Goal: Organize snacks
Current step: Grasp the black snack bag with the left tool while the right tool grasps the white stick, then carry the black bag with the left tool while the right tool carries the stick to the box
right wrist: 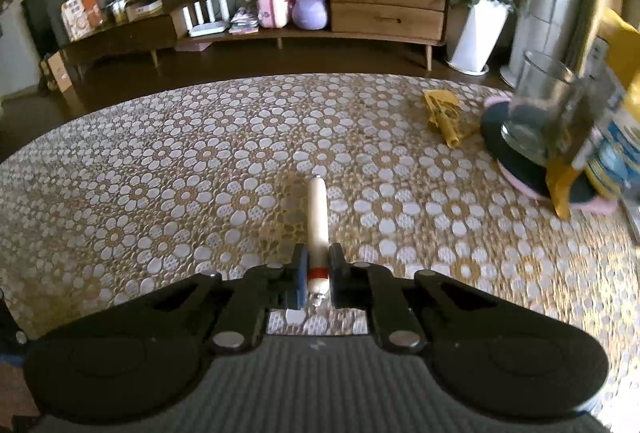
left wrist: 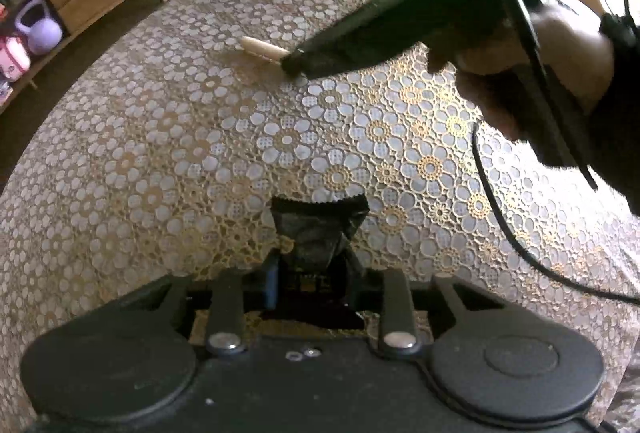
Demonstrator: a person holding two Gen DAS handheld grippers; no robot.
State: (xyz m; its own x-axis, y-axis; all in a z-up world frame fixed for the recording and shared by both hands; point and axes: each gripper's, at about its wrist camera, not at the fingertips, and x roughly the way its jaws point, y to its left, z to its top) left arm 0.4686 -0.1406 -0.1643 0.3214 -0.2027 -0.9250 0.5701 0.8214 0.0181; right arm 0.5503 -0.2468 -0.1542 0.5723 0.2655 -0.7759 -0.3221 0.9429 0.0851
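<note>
- The surface [right wrist: 160,169] is wearing a lace-patterned cloth of white and gold flowers.
- A pale sausage stick [right wrist: 317,225] is lying along the middle of it, its near end with a red band sitting between the right tongs [right wrist: 318,275].
- A crumpled yellow wrapper [right wrist: 444,113] is lying towards the far right.
- A dark round tray [right wrist: 520,169] is sitting at the right edge, carrying a clear glass jar [right wrist: 540,105].
- A dark snack packet [left wrist: 318,229] is sitting at the near side, between the left tongs [left wrist: 312,273].
</note>
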